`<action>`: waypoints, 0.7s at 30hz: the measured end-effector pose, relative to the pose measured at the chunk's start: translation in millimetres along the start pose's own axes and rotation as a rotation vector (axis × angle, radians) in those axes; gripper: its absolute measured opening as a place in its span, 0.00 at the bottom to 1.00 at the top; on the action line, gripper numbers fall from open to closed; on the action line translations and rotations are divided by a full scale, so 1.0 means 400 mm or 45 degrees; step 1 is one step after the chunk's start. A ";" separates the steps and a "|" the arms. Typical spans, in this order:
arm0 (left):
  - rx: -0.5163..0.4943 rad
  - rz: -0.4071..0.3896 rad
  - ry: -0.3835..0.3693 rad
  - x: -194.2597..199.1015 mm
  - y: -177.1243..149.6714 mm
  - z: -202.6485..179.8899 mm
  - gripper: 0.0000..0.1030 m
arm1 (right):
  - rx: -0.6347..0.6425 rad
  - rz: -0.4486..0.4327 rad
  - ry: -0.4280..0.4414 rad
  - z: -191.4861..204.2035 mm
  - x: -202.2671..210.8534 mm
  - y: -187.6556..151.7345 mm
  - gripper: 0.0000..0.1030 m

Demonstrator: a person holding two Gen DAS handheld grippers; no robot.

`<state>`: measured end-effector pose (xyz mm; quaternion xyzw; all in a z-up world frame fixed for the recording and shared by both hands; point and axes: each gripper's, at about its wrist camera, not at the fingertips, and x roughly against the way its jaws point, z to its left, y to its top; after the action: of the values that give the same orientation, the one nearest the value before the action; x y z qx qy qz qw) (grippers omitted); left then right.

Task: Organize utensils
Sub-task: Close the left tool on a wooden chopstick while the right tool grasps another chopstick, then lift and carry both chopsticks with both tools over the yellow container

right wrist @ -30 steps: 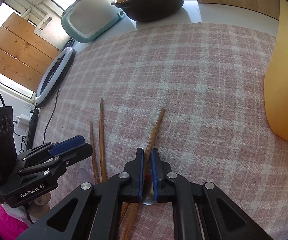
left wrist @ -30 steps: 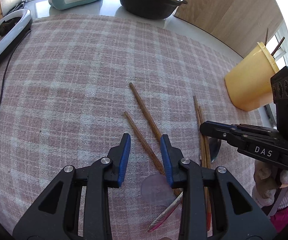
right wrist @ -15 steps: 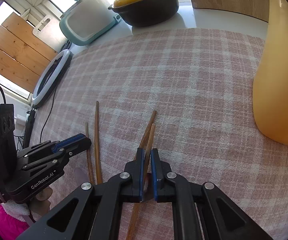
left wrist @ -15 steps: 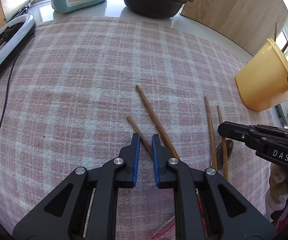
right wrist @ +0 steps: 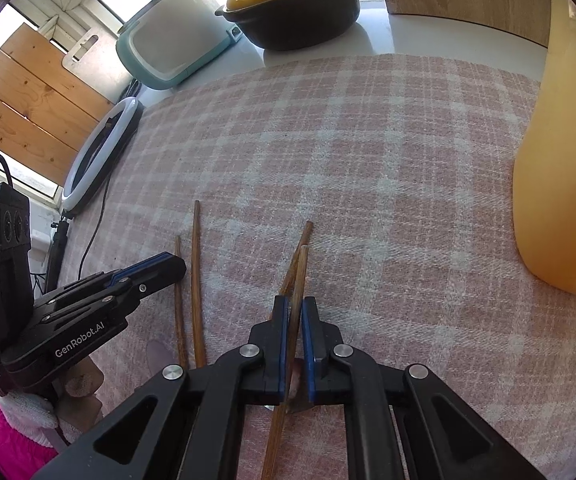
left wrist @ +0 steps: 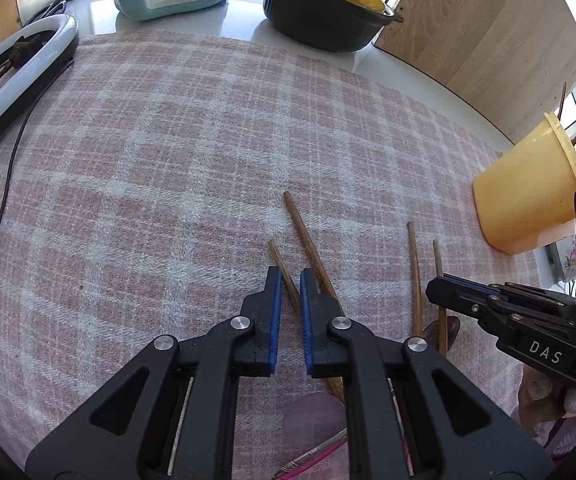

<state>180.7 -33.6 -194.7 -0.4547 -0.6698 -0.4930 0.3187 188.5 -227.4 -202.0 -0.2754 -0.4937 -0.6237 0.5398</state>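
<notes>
Left wrist — left hand-held gripper (left wrist: pixel 287 283) now clamps chopstick (left wrist: pixel 279 262) | right hand-held gripper (right wrist: pixel 295 307) still pinches another (right wrist: pixel 300 272)

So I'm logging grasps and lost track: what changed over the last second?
The left hand-held gripper went from wide open to closed on the shorter chopstick of the left pair. The right hand-held gripper, already clamped on its chopstick, raised its tip off the plaid cloth. The other chopsticks, yellow holder and pot stayed put.
</notes>
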 end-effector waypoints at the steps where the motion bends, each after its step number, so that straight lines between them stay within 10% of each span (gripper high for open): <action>1: 0.012 -0.007 -0.011 0.009 0.000 0.004 0.07 | 0.000 -0.010 0.007 0.001 0.008 -0.002 0.04; 21: -0.077 -0.332 -0.083 0.298 0.019 -0.025 0.03 | 0.074 -0.318 0.041 0.045 0.258 -0.043 0.03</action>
<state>141.8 -7.2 -84.6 -0.3888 -0.7180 -0.5352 0.2164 141.4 -253.6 -110.6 -0.1860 -0.5332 -0.6758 0.4737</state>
